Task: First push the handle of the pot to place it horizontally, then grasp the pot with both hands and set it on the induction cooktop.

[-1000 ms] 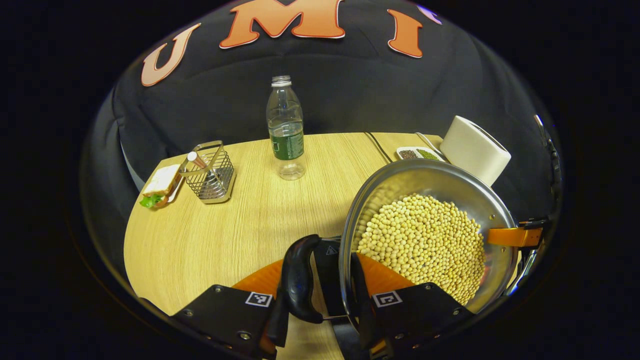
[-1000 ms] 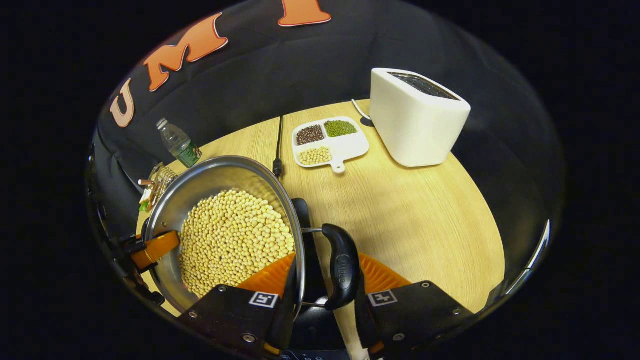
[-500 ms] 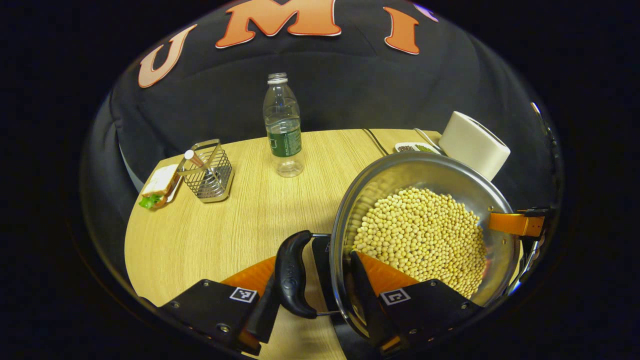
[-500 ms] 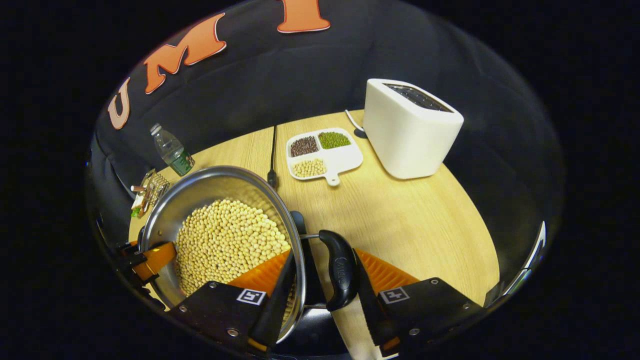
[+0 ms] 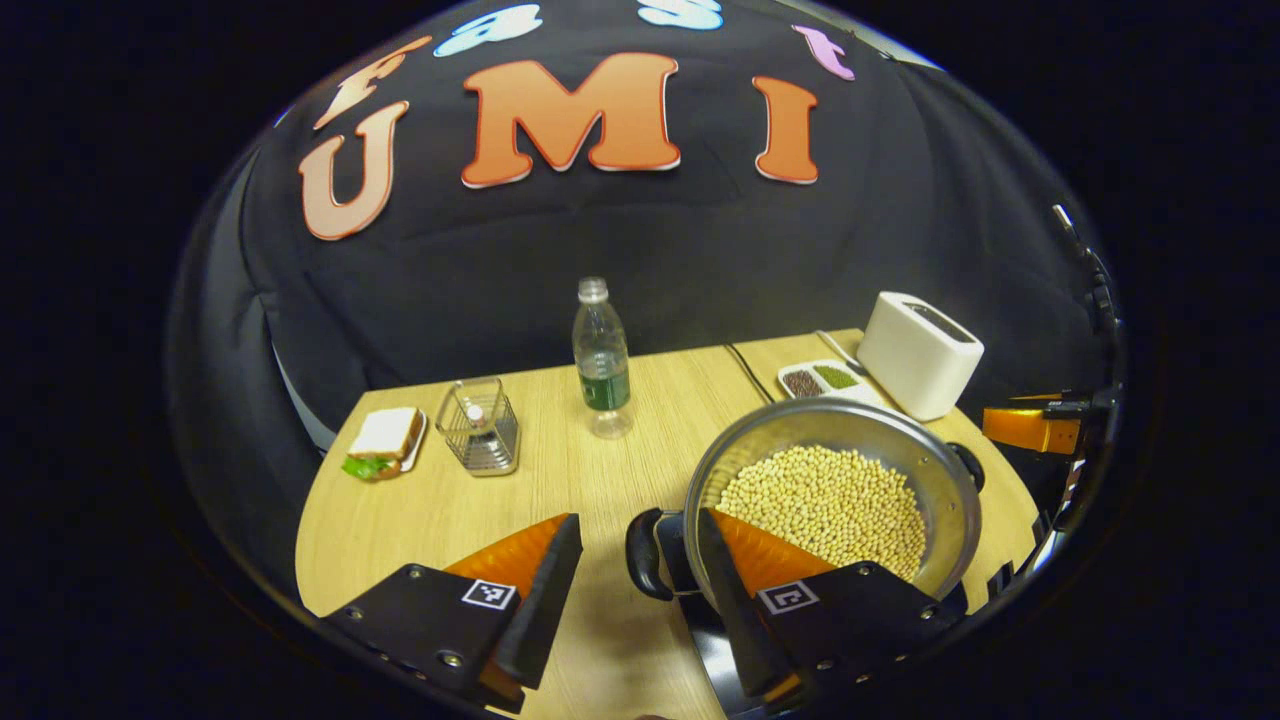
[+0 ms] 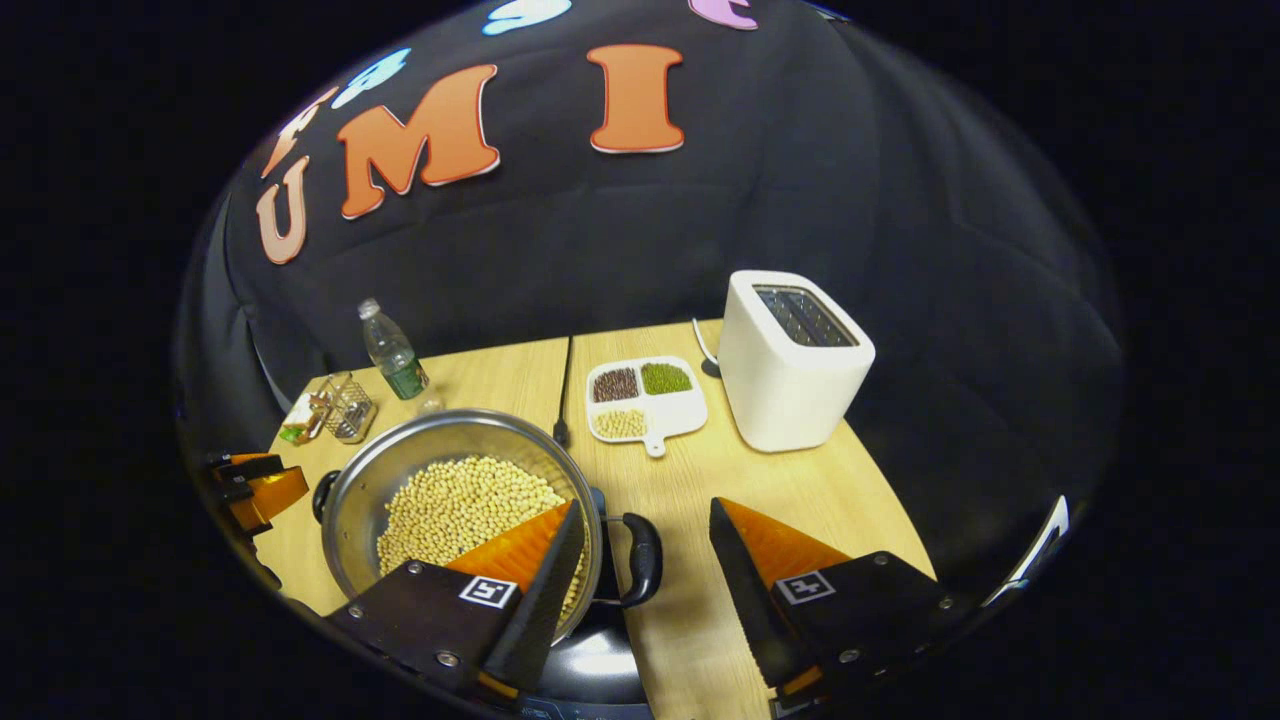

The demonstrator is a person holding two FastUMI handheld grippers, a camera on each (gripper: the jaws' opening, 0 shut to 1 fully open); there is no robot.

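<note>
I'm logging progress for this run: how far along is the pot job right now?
Nearly finished. Done: the pot of beans sits on the black induction cooktop, side handles level. In hand: nothing; the left gripper and right gripper are both open, each straddling a handle without touching. Left: at most pulling the grippers clear.

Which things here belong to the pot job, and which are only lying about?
Job: pot of soybeans, its side handles, induction cooktop, left gripper, right gripper.

Lying about: toaster, bean tray, water bottle, wire basket, sandwich.
</note>
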